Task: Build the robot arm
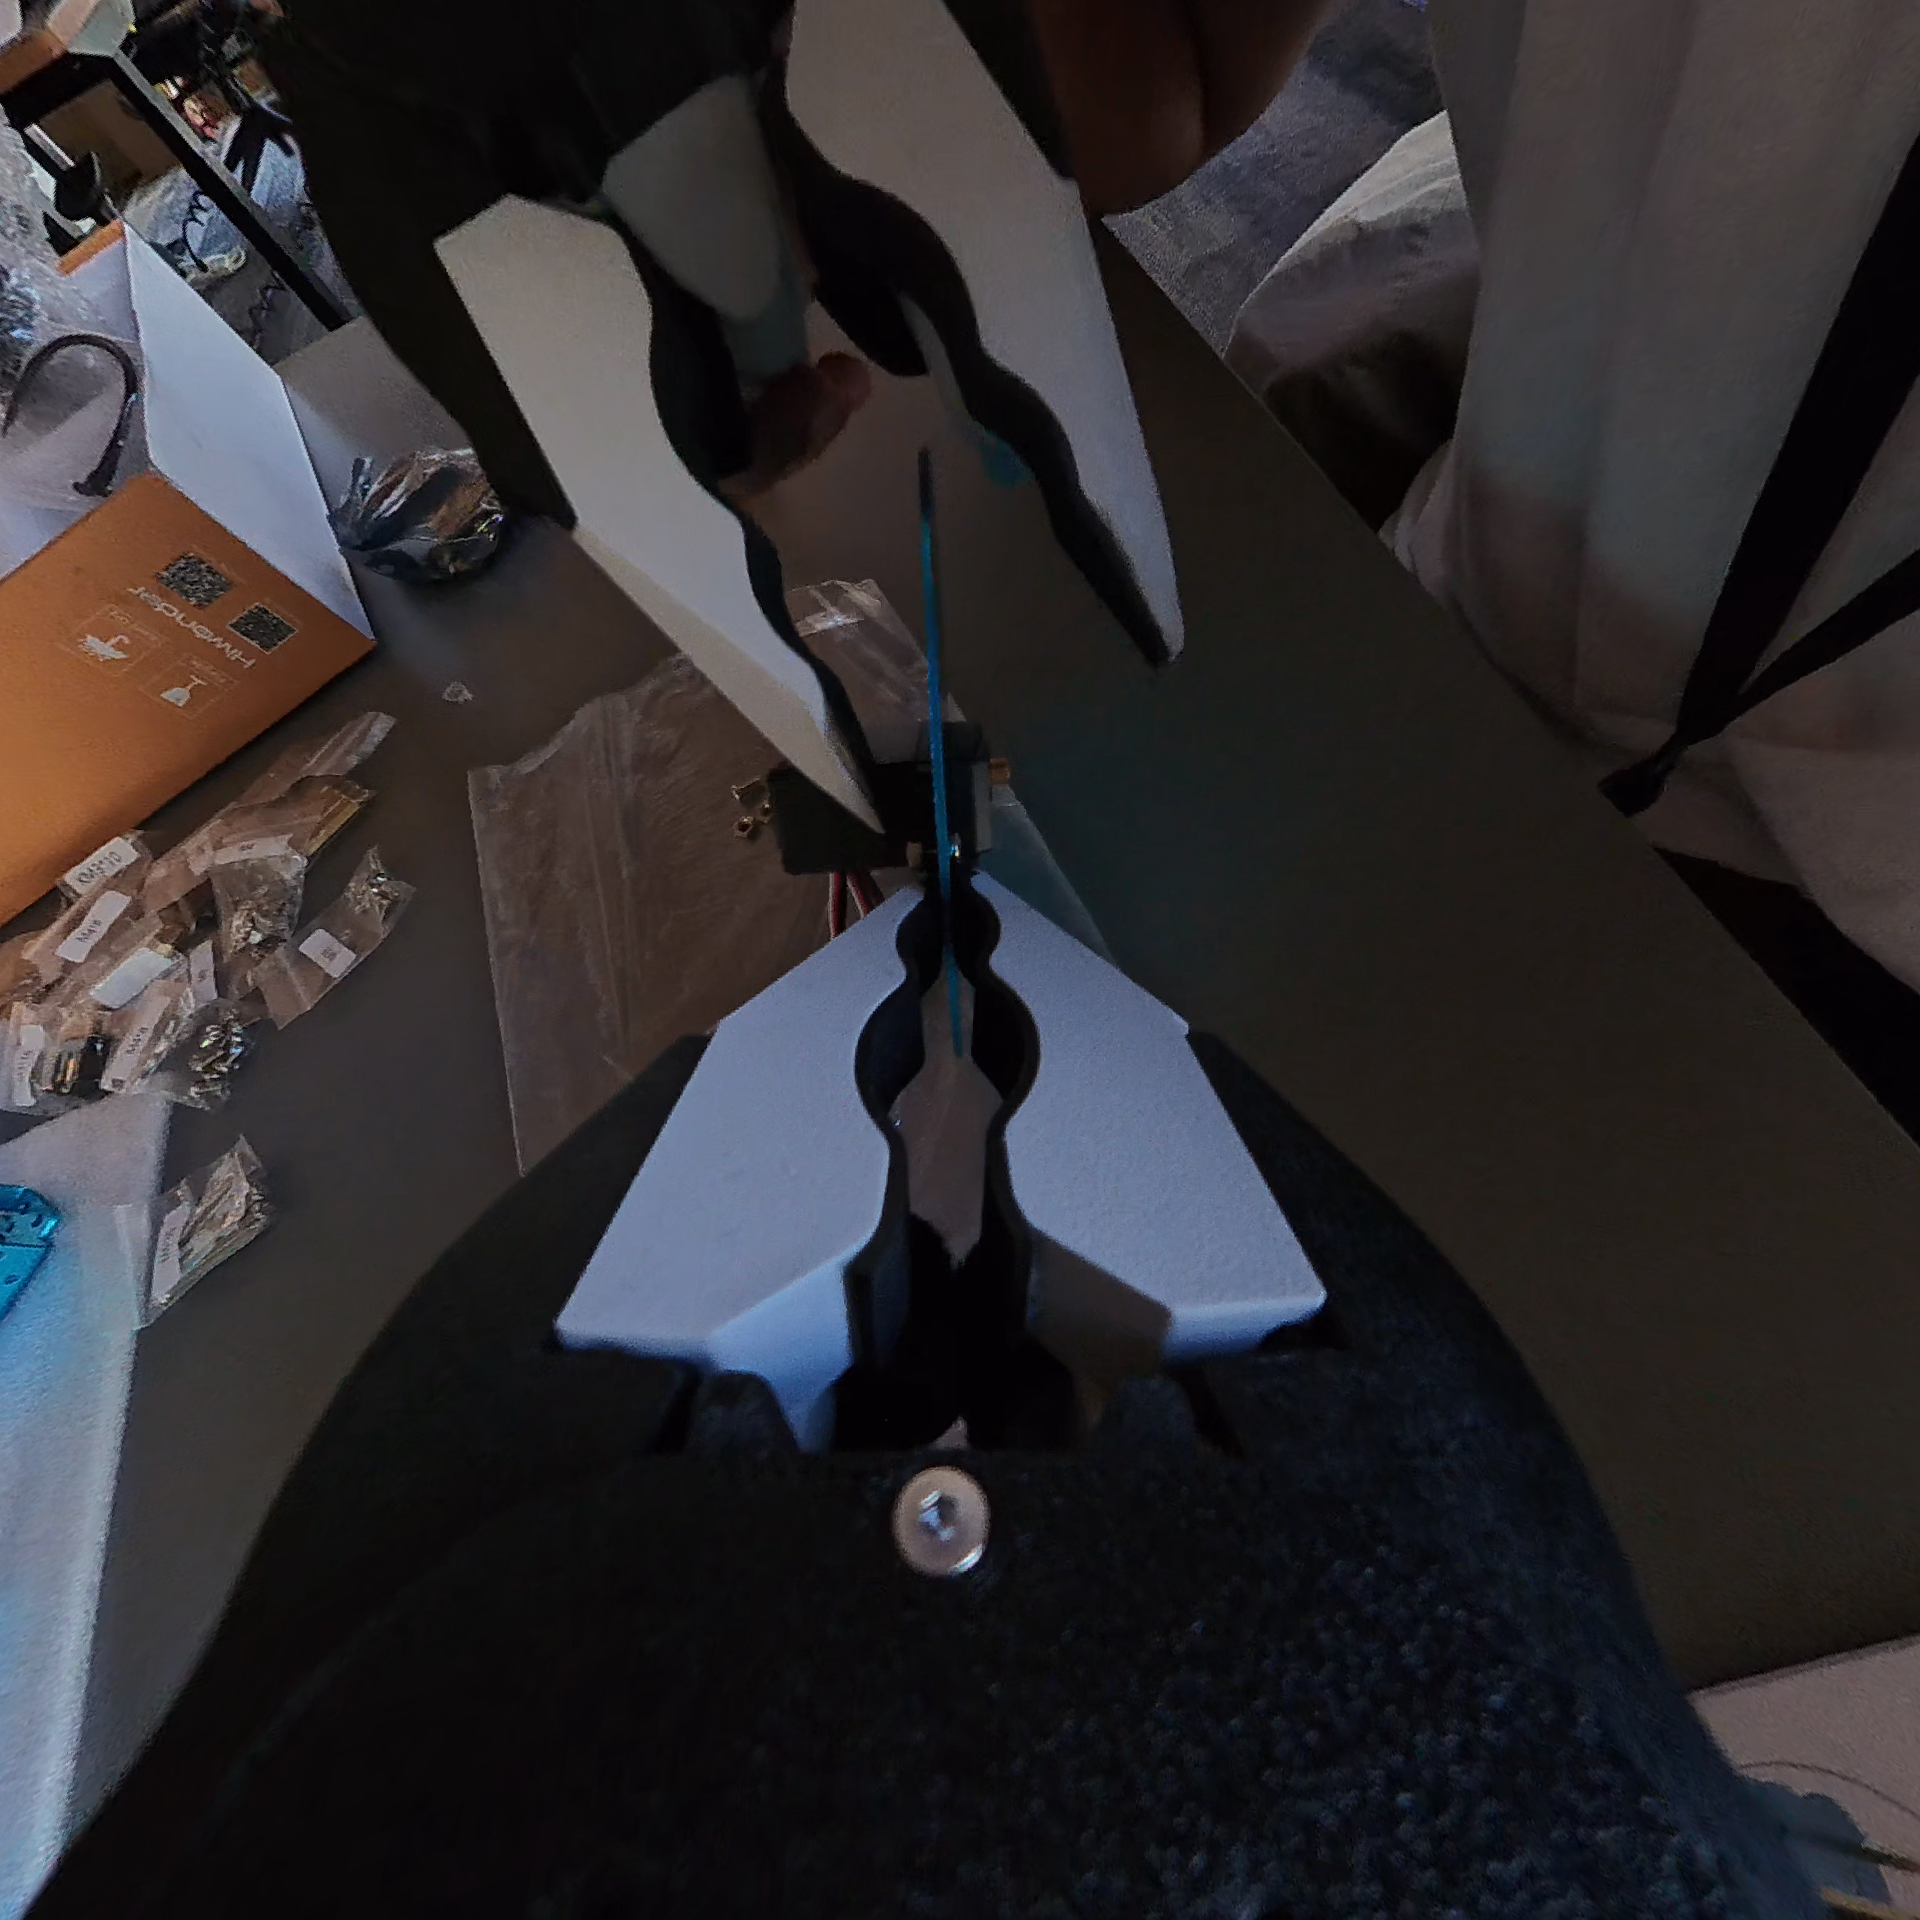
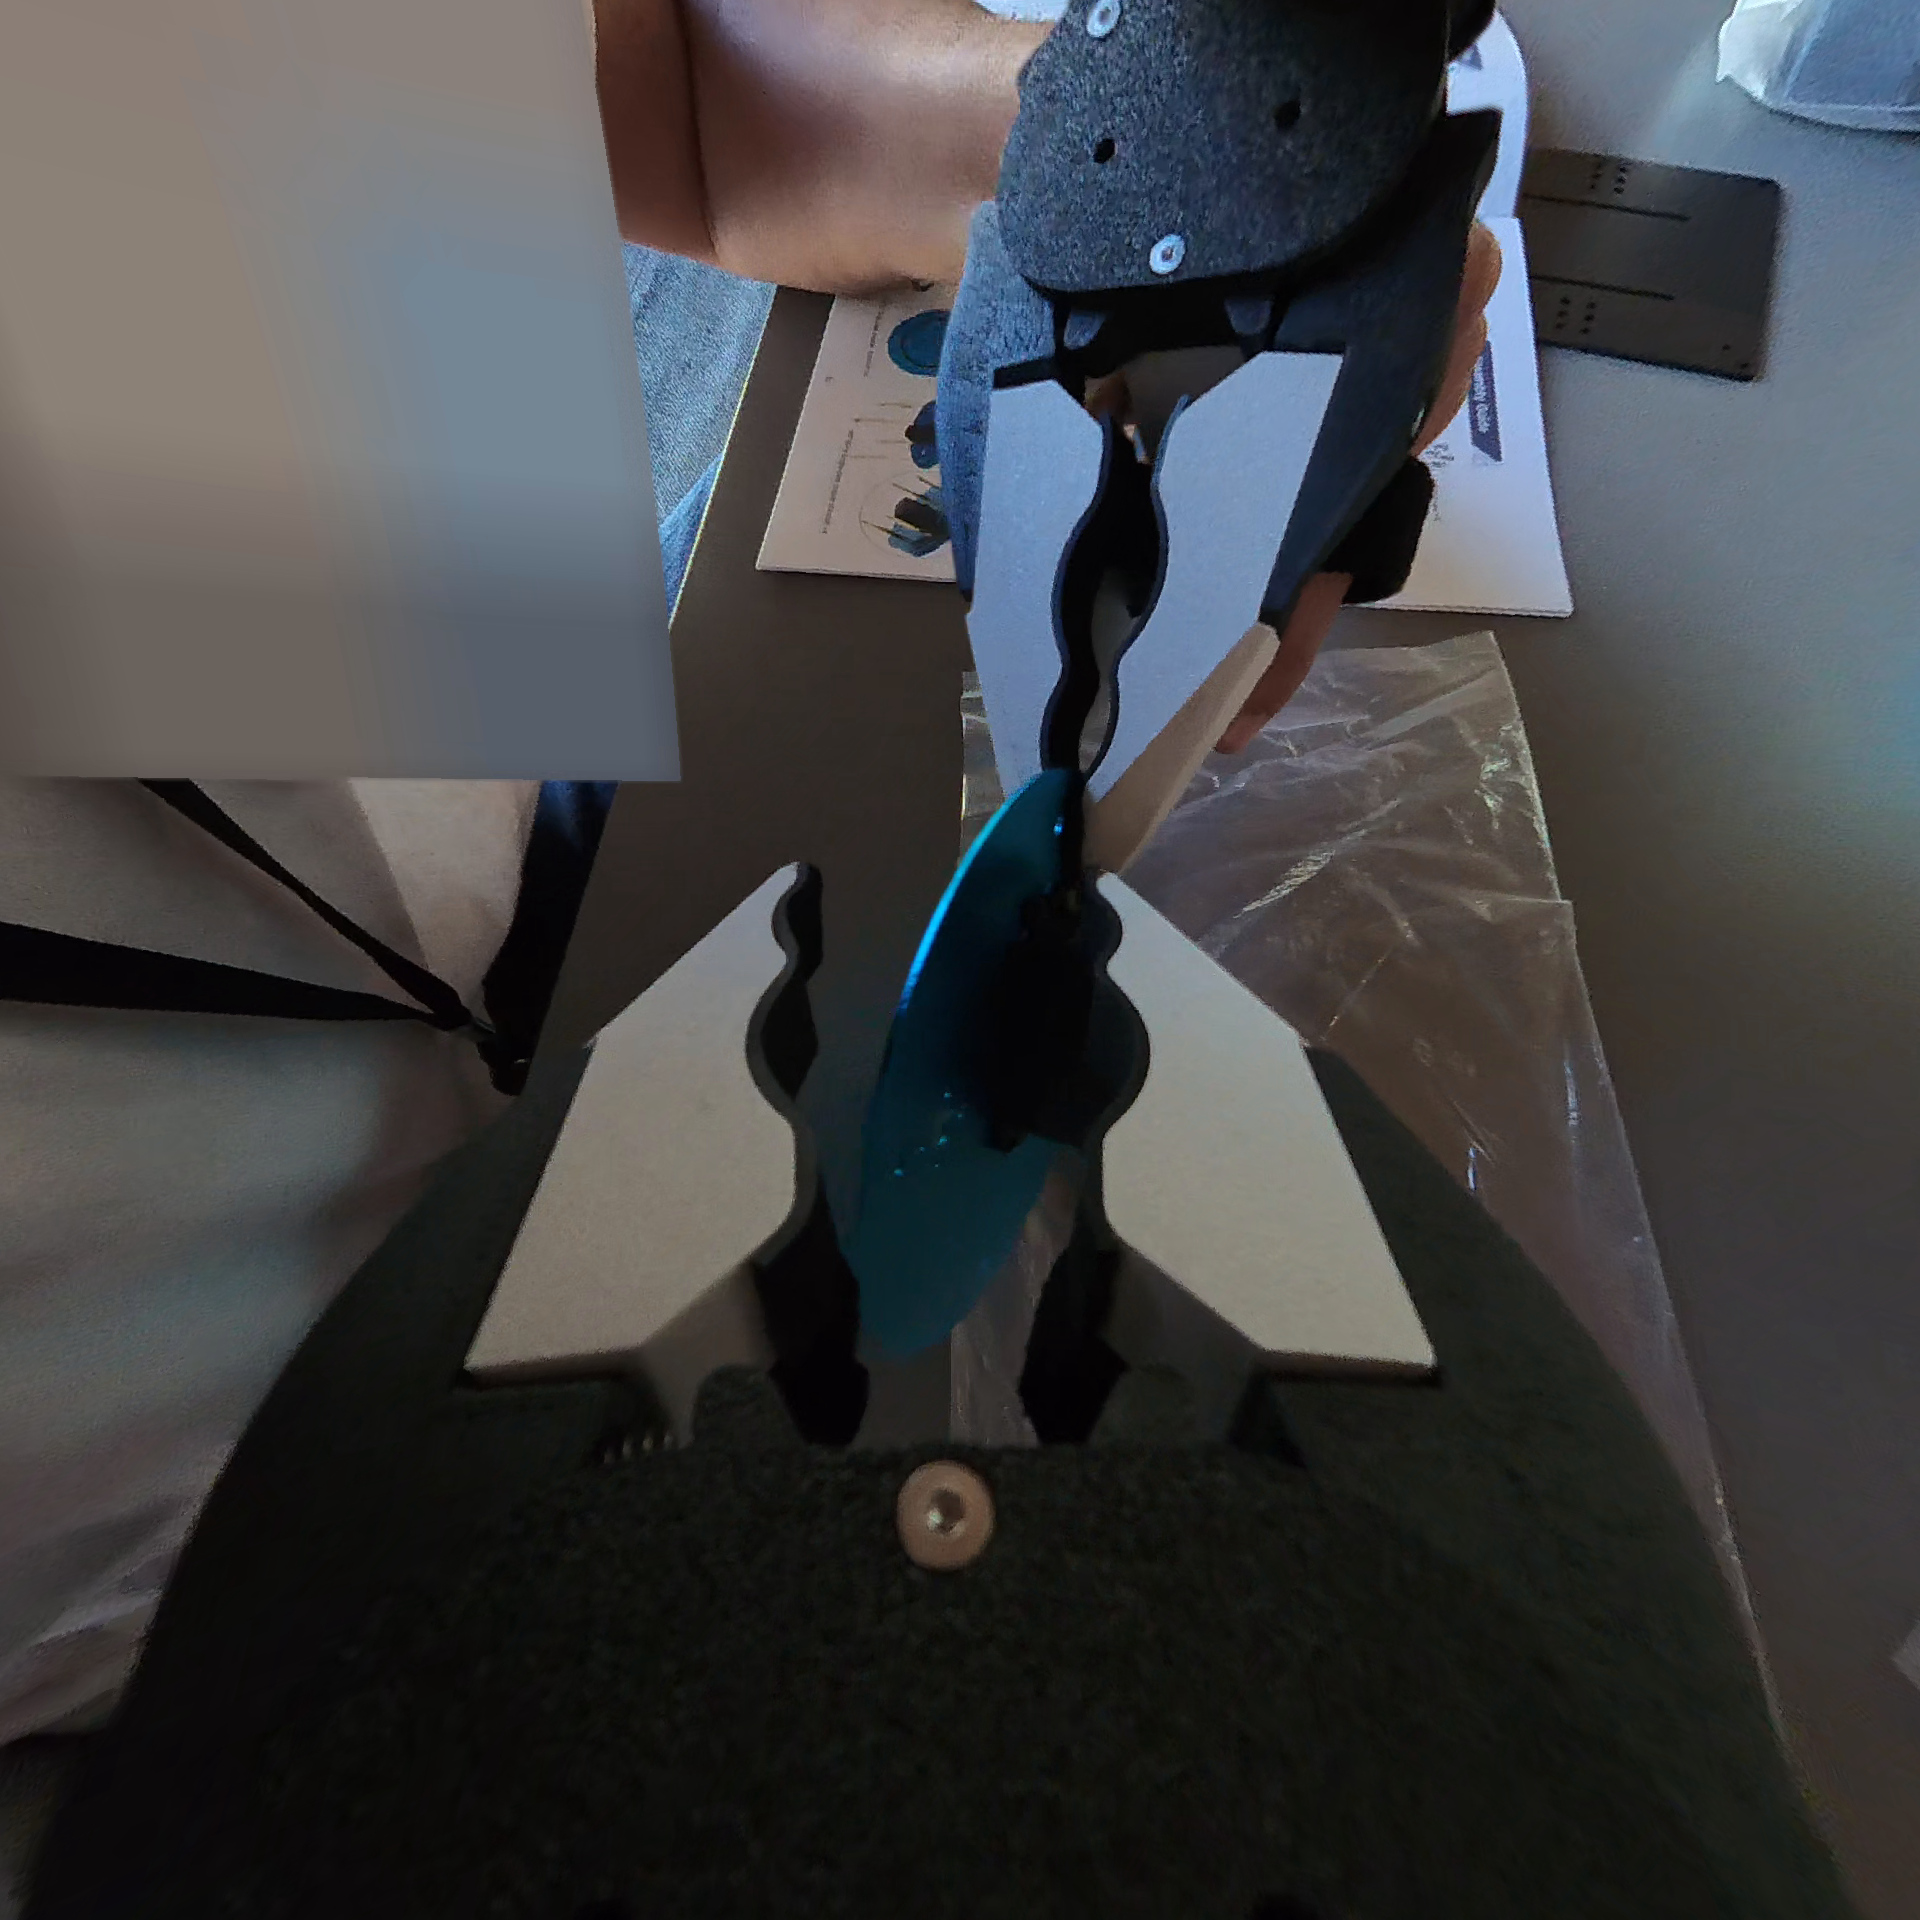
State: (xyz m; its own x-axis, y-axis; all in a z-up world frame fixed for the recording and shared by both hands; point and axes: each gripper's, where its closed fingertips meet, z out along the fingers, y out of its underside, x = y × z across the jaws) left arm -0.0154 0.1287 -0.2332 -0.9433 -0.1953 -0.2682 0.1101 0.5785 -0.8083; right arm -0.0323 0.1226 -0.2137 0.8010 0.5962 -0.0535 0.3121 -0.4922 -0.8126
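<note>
The left gripper (image 1: 951, 883) is closed edge-on upon a thin round blue metal plate (image 2: 961, 1091), held upright above the grey table (image 1: 1351, 883) near its long edge. The right gripper (image 2: 951, 904) stands open around the same plate, its right finger (image 2: 1195, 1049) against a small black block with red wires (image 1: 831, 821) on the plate's face; whether it presses is unclear. A clear plastic bag (image 2: 1382, 862) lies beneath. The block's far side is hidden.
</note>
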